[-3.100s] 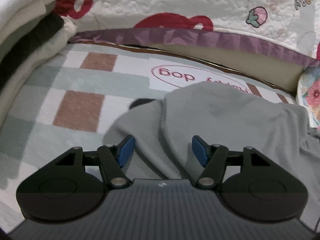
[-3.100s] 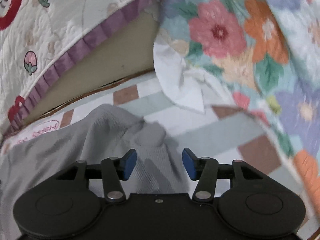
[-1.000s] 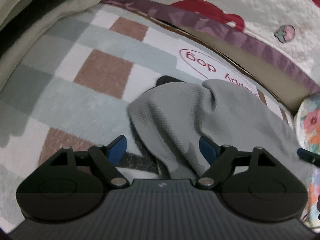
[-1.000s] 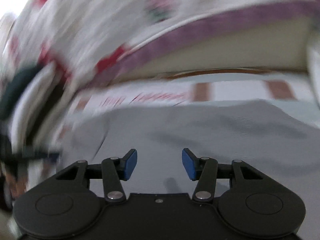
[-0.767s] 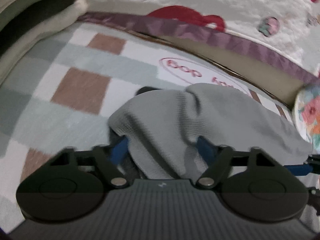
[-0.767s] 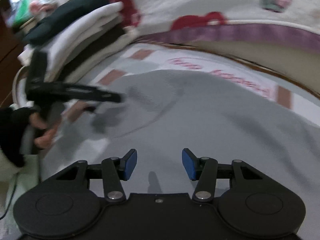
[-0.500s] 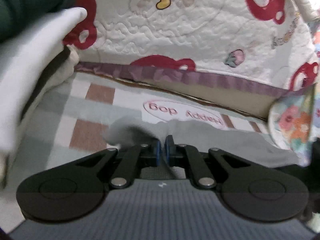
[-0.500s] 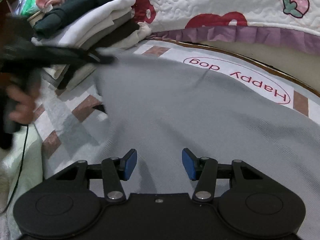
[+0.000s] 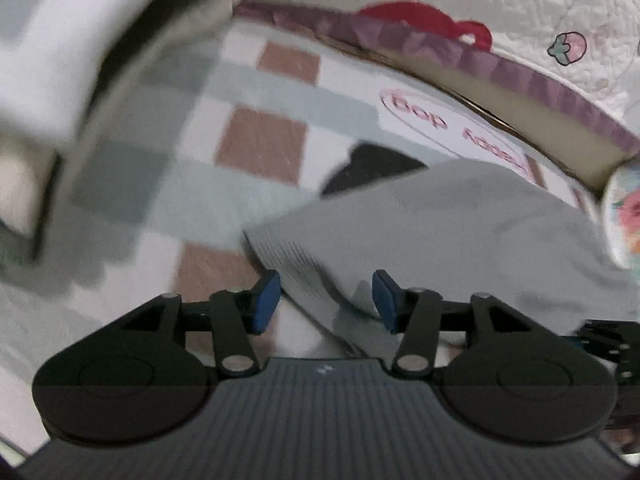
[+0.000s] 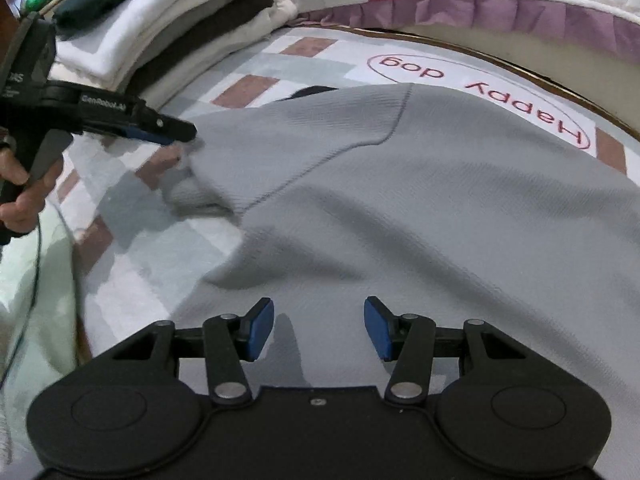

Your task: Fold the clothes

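Note:
A grey knit garment (image 10: pixel 420 200) lies spread on a checked mat (image 10: pixel 272 68); it also shows in the left wrist view (image 9: pixel 460 232). My left gripper (image 9: pixel 325 301) is open, its blue pads either side of the garment's left edge, which has dropped back to the mat. In the right wrist view the left gripper (image 10: pixel 176 132) hovers at that folded corner. My right gripper (image 10: pixel 319 328) is open and empty just above the garment's near part.
A stack of folded clothes (image 10: pixel 160 20) sits at the mat's left (image 9: pixel 60 60). A quilted cover with purple trim (image 10: pixel 500 8) borders the back. A floral pillow (image 9: pixel 624 216) lies at right. A dark item (image 9: pixel 372 164) peeks from under the garment.
The left gripper, shut on the garment's corner and lifted half a second ago, has opened and lowered; the corner has dropped onto the mat. The right gripper stayed open over the garment.

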### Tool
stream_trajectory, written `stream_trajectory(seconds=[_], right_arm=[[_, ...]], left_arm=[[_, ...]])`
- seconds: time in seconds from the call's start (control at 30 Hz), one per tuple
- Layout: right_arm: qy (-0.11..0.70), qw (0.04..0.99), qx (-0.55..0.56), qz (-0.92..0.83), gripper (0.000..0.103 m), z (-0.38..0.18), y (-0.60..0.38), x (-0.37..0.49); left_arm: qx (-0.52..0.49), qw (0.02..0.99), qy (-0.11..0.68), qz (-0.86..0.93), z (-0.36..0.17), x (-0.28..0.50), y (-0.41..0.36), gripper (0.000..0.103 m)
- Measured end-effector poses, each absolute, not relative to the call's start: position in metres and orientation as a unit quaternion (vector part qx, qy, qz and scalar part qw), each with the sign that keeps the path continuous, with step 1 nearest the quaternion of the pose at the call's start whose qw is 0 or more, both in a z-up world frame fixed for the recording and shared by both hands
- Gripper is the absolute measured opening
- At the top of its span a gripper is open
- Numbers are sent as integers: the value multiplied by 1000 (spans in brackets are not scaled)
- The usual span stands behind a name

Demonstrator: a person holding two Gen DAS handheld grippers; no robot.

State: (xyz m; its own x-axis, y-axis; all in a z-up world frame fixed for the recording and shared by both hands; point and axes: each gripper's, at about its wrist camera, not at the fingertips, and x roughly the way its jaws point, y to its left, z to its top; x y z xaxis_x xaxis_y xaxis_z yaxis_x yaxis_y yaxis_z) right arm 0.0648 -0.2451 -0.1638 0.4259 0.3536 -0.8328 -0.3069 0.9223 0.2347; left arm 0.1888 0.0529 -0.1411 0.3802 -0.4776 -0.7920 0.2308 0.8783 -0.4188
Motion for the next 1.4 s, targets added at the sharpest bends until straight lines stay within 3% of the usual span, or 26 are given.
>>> stream_trajectory(seconds=[0.5,0.53,0.57,1.17,1.3,1.4], right_arm=[[480,869,4,122,57,-170,-186,89],[478,869,-2,128,41,-169,-185,89],[476,869,-9,133,9,-169,-185,88],[493,852,11,173,8,-146,-218,55],[558,807,-44,190,8,-166,-216,51],[554,807,-21,204,10,-157,-220,49]], left_arm=[[-129,801,539,-228,-156,182,44,50],[-131,801,537,-230,-154,182,45,50],[-133,801,535,-231,-153,182,45,50],[-132,812,531,-205,-149,183,51,58],[-109,830,511,-195,-147,184,49,59],[-89,835,504,-200,-151,183,40,61]])
